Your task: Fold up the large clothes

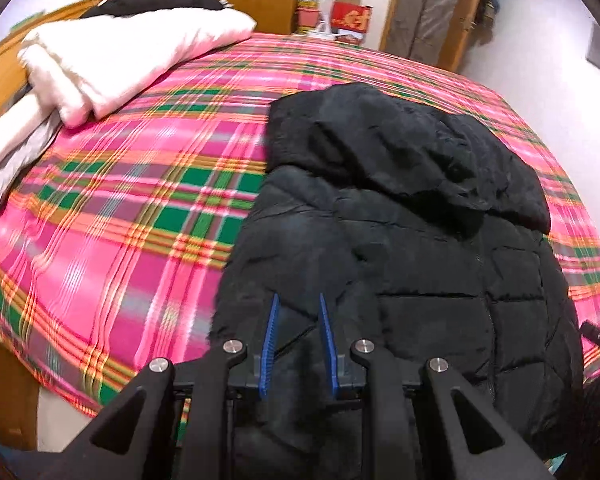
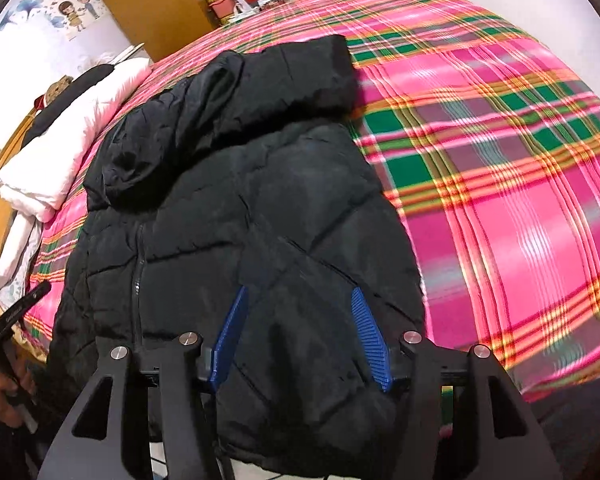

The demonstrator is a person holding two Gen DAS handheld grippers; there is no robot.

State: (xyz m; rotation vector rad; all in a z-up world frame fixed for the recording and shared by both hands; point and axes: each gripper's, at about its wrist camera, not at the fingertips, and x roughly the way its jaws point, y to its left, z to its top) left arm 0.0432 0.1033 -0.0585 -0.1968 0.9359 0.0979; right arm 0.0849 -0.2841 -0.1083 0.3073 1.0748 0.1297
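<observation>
A black hooded puffer jacket (image 1: 420, 240) lies on the plaid bed, hood away from me, sleeves folded in; it also shows in the right wrist view (image 2: 240, 208). My left gripper (image 1: 298, 300) hovers over the jacket's lower left part, its blue pads (image 1: 269, 344) a narrow gap apart with nothing between them. My right gripper (image 2: 298, 296) is over the jacket's lower right part, blue pads (image 2: 370, 340) wide apart and empty. The hem hangs over the bed's near edge.
The bed has a pink, green and orange plaid cover (image 1: 140, 208). Folded white bedding (image 1: 112, 64) and pillows lie at the head end (image 2: 56, 152). A wooden wardrobe (image 2: 152, 4) and boxes (image 1: 350, 12) stand beyond the bed.
</observation>
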